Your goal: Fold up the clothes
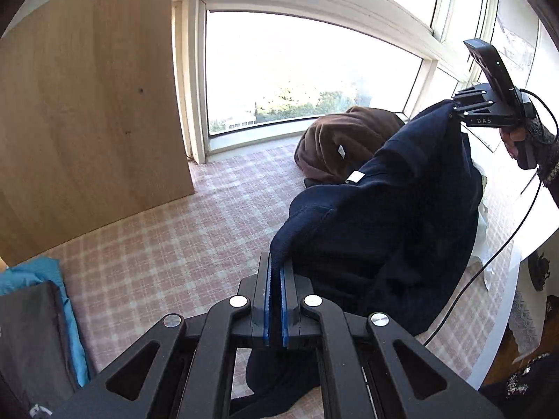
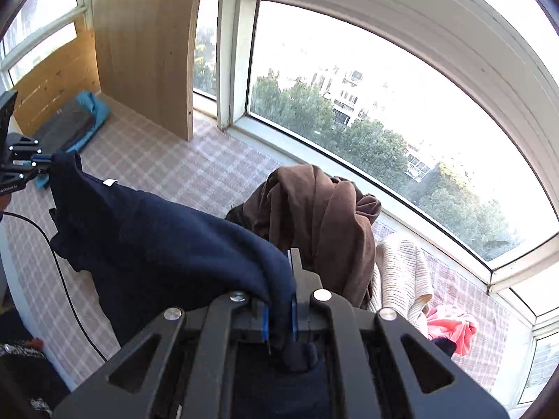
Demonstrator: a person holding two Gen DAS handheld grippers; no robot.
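A navy blue garment point(image 1: 384, 227) hangs stretched between my two grippers above the checked tabletop point(image 1: 167, 251). My left gripper point(image 1: 275, 265) is shut on one edge of it. My right gripper point(image 2: 279, 279) is shut on the other edge, and the cloth point(image 2: 167, 241) drapes over its left finger. In the left wrist view the right gripper point(image 1: 454, 110) shows at upper right, pinching the garment's top corner. In the right wrist view the left gripper point(image 2: 42, 162) shows at far left, holding the other corner. A white label point(image 1: 354, 176) shows on the cloth.
A brown garment point(image 2: 314, 216) is heaped by the window. A cream knit point(image 2: 401, 272) and a pink garment point(image 2: 454, 328) lie to its right. Folded grey and blue clothes point(image 2: 73, 125) sit beside a wooden panel point(image 1: 87, 104). A black cable point(image 1: 489, 262) hangs at the table's edge.
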